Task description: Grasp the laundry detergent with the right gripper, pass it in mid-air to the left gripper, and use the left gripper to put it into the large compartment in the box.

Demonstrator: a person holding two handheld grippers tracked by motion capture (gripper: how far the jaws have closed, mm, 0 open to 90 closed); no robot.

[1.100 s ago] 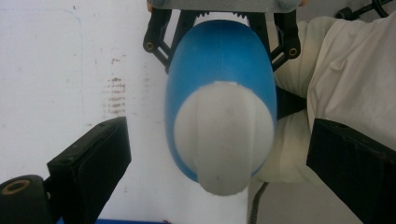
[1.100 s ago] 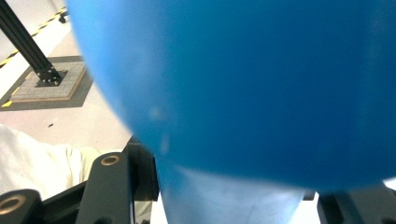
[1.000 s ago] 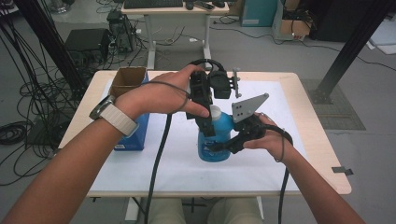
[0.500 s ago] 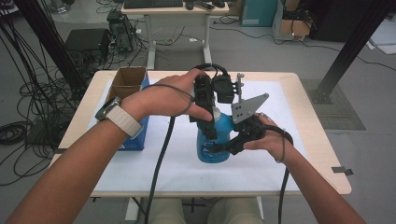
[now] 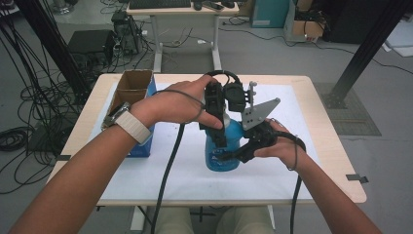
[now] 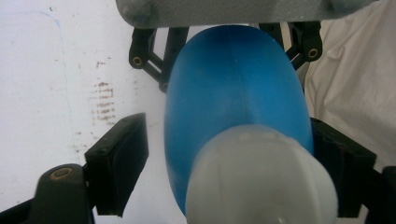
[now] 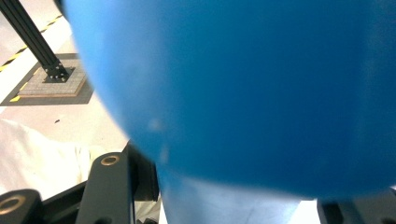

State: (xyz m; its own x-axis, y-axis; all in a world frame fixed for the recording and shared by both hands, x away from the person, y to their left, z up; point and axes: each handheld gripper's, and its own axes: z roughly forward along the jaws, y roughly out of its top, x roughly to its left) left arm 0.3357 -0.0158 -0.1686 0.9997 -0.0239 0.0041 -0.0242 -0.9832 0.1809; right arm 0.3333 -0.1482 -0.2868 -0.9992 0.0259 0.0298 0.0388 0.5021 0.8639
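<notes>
high view: right gripper (image 5: pixel 229 155) clamps blue bottle (image 5: pixel 221 151); left gripper (image 5: pixel 219 134) jaws closing, unclamped

No text, brand, number or sign can be read anywhere. The blue bottle (image 5: pixel 221 151) carries a label on its front, but its print is too blurred to make out in the high view. The blue box (image 5: pixel 141 146) just left of the bottle shows no legible print on its sides either.
</notes>
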